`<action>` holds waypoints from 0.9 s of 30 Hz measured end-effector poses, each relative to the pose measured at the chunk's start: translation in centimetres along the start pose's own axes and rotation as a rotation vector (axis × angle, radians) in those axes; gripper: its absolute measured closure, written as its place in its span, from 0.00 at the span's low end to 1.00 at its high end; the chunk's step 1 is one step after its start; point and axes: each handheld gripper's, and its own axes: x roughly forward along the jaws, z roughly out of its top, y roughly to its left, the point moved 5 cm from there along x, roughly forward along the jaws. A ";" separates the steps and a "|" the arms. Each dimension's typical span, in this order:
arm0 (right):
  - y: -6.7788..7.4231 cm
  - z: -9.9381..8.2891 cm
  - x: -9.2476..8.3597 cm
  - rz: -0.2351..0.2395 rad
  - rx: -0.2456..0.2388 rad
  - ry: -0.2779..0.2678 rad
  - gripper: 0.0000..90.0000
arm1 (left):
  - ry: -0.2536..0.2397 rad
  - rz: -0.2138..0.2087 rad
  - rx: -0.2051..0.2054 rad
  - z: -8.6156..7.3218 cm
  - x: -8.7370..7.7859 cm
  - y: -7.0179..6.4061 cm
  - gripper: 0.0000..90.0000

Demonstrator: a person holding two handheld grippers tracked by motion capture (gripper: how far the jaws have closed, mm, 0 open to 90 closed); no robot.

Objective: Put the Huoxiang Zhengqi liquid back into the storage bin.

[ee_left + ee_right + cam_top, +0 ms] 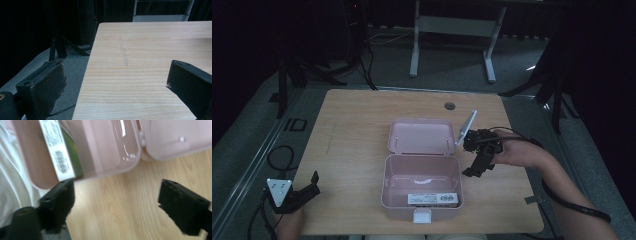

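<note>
Wooden table (362, 120) stood on grey floor in a dark room, a white desk frame (452, 30) behind it. Pink box (422, 186) lay open at the table's near centre, lid (421, 135) folded back flat, presumably so things could be loaded from above; a small labelled carton (433, 198) rested inside against the near wall. Right gripper (473, 172) hovered just beside the box's right wall, jaws spread wide and empty, as if drawing clear of it. Left gripper (315, 181) waited well apart at the near left corner, jaws wide, holding nothing.
</note>
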 end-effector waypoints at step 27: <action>-6.1 -5.4 14.7 -0.197 0.334 -0.320 0.13 | 0.001 -0.003 0.004 0.0 0.0 -0.1 0.02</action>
